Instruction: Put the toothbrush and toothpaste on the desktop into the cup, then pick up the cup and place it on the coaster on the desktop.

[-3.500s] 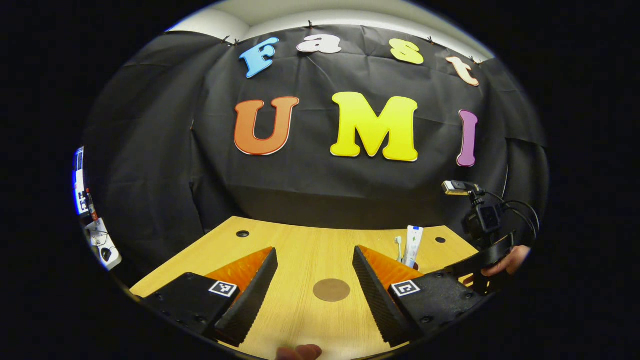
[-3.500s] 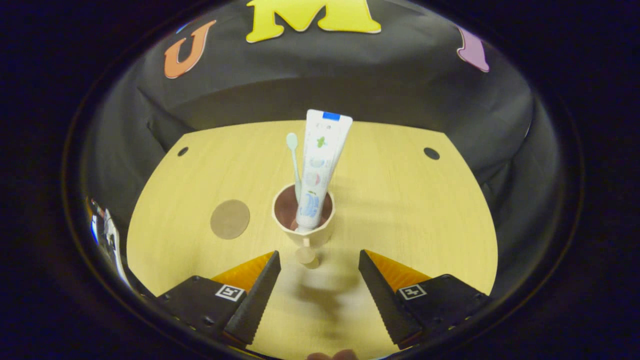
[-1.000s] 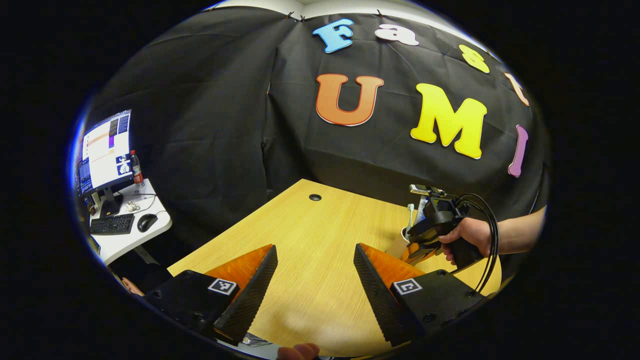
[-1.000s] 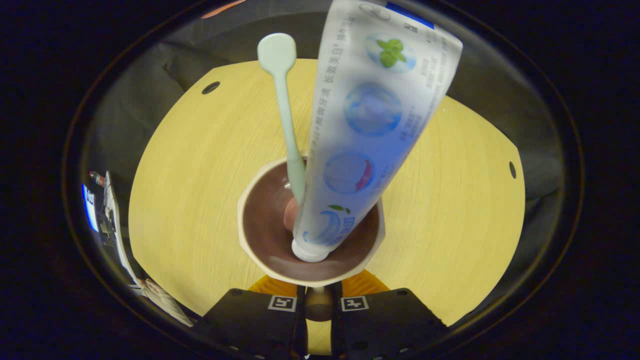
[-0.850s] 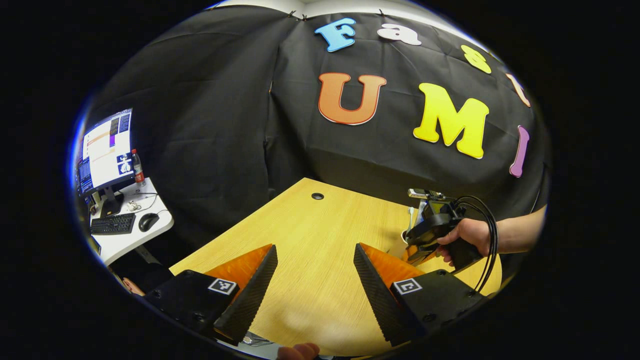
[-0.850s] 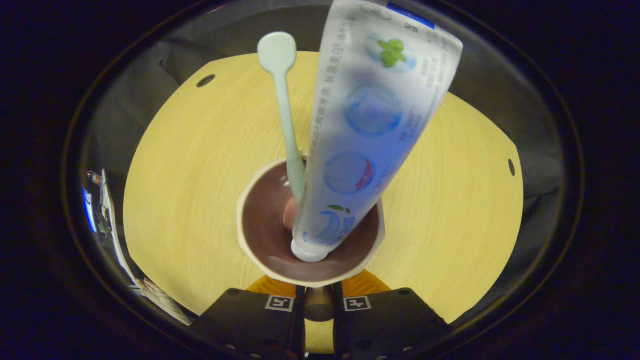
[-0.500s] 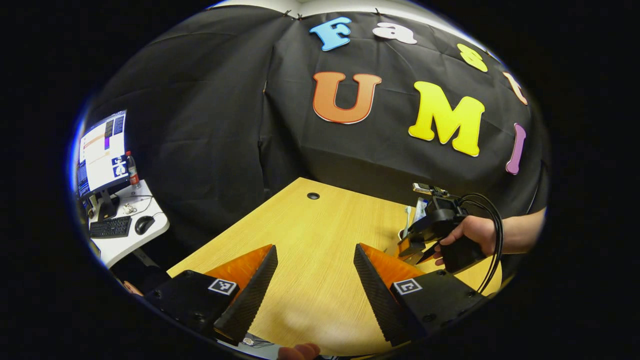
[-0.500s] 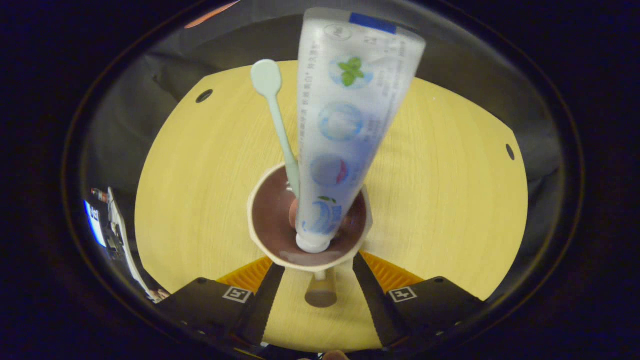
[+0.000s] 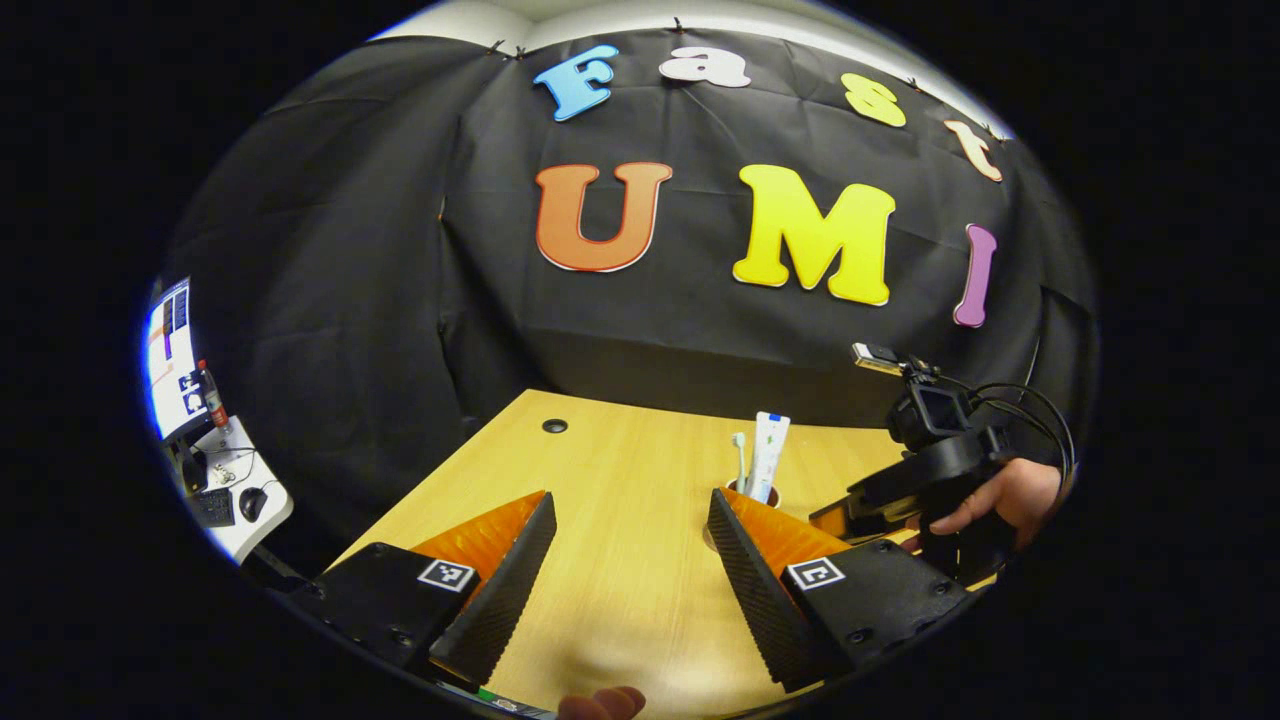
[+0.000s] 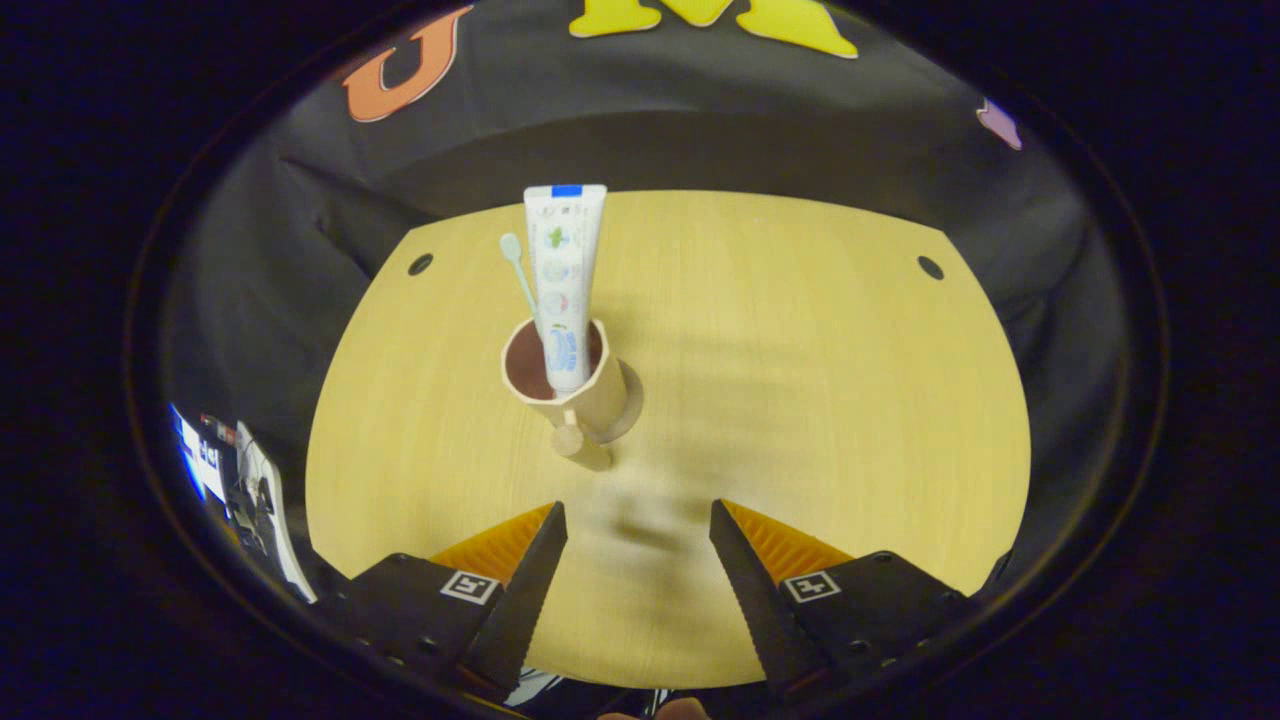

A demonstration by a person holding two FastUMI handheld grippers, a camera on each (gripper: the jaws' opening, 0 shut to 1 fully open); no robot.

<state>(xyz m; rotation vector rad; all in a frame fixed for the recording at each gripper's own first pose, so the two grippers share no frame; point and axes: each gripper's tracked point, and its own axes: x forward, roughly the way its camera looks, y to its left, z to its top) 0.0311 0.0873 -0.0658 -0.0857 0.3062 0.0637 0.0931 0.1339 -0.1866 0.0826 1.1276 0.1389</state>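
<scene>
1. A moment ago the right gripper [image 10: 637, 560] was closed on the handle of the beige faceted cup with the dark brown inside [image 10: 570, 385]. It has now let go and drawn back, so the cup stands free on the table.
2. In the right gripper view, this gripper has its fingers spread wide. It holds nothing, and bare tabletop lies between the fingers.
3. In the left gripper view, the left gripper [image 9: 630, 560] is also wide open and empty, above the light wooden desktop [image 9: 620, 560].
4. Just beyond the right gripper, the cup stands upright on the round brown coaster [image 10: 626, 405], whose edge shows at the right side of the cup base. The round knob of the handle points toward the gripper.
5. Inside the cup, the white toothpaste tube with a blue end stripe [image 10: 562, 275] stands cap down. The pale green toothbrush [image 10: 520, 275] leans just beside it on the left.
6. In the left gripper view, a hand [image 9: 1000, 500] holds the right gripper at the right, near the cup.
7. Far to the left stands a white side desk [image 9: 235, 500] with a lit monitor [image 9: 170, 360].
</scene>
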